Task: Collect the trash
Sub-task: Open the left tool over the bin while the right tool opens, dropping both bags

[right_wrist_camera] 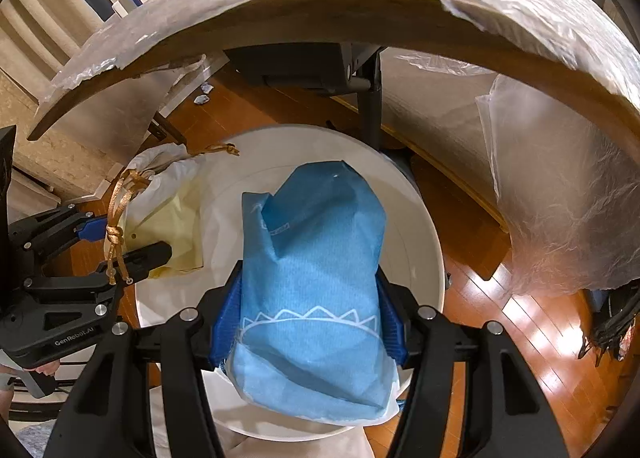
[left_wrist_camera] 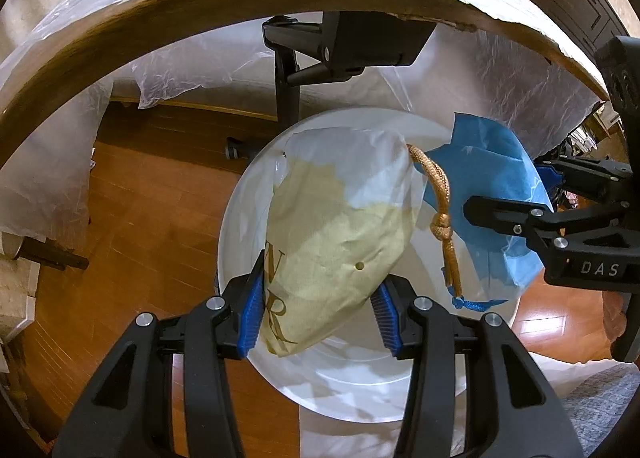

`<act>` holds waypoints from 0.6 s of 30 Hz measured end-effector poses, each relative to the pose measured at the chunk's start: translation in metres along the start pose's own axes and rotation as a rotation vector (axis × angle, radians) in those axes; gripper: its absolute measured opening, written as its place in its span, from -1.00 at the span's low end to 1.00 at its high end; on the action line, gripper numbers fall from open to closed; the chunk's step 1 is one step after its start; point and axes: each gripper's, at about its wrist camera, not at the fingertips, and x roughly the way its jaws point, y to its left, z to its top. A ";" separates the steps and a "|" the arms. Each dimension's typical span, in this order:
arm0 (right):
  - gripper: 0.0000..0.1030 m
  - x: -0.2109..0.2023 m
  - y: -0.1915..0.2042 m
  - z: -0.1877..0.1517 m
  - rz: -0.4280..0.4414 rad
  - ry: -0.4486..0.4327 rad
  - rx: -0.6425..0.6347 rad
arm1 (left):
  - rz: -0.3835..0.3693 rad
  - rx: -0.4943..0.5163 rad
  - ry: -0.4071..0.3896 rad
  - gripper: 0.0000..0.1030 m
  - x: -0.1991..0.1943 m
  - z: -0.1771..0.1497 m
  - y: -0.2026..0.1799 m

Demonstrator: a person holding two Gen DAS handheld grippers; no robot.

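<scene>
Table edge (left_wrist_camera: 200, 6), wrapped in plastic film, arches beyond both sets of fingers. Below them sits the white bin (left_wrist_camera: 236, 226), mouth open. The left gripper (left_wrist_camera: 318, 312) is clamped partway closed on a cream drawstring bag (left_wrist_camera: 340, 226) hanging over the bin; the right gripper (right_wrist_camera: 310, 316) likewise pinches a blue bag (right_wrist_camera: 312, 258) directly above it. Gold cord (left_wrist_camera: 438, 218) dangles between them. Best release, I judge: open each fully while centred, keeping the cord inside the rim.
</scene>
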 end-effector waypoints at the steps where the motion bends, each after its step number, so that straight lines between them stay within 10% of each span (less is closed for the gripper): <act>1: 0.12 0.000 0.000 0.000 -0.001 0.001 0.001 | 0.000 0.002 0.000 -0.06 0.001 0.000 -0.001; 9: 0.18 -0.002 0.002 0.000 0.001 0.001 0.009 | -0.008 0.010 -0.016 -0.06 0.003 0.002 0.000; 13: 0.70 -0.018 -0.005 -0.005 -0.055 -0.049 0.028 | 0.012 -0.001 -0.074 0.78 -0.007 0.003 0.004; 18: 0.70 -0.051 -0.011 -0.012 -0.006 -0.083 0.026 | -0.039 -0.013 -0.105 0.78 -0.031 -0.002 0.008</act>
